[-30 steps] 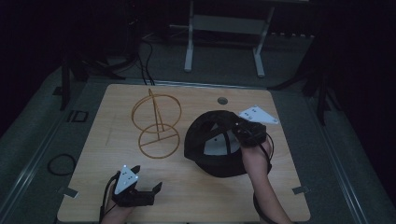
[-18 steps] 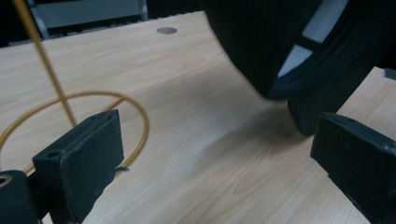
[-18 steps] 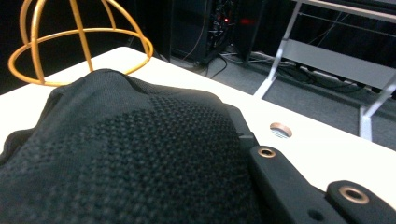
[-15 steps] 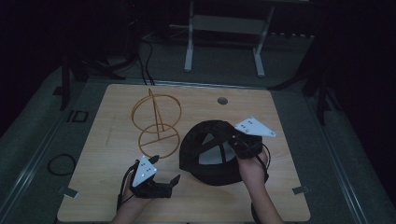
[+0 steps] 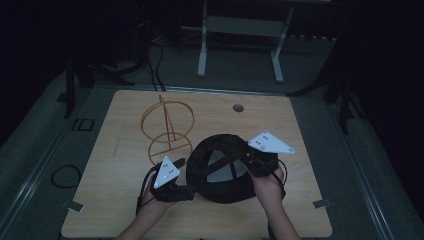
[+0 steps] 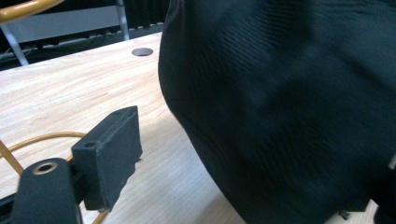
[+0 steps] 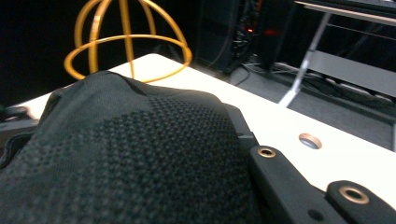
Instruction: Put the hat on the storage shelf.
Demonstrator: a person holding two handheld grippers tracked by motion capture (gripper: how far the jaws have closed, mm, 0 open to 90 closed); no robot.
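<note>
**Black cap held at its right edge, left claw drawn up to its left side**

Nearest the person, at the front of the wooden surface (image 5: 115, 150): left claw (image 5: 186, 194) just beside the left rim of the black cap (image 5: 222, 172), jaws still apart and lately closing; in the left gripper view one black pad (image 6: 112, 151) visible, the other cut off behind the dark cloth, so contact with the cap not clear. Right claw (image 5: 248, 167) clamped fully shut on the cap's right edge, fabric bunched over the jaws in the right gripper view; tips hidden beneath the mesh. Cap lying crown down, opening upward, pale lining dimly seen inside; brim hard to make out in the low light.

Farther back: yellow wire stand (image 5: 167, 127), upright, just beyond and left of the cap, its base ring close to the left claw. Beyond that, a round hole (image 5: 238, 107) near the surface's far edge.

Against a second ago: left claw come in from the front-left corner to the cap's side; cap and right claw shifted slightly toward the near edge.
</note>
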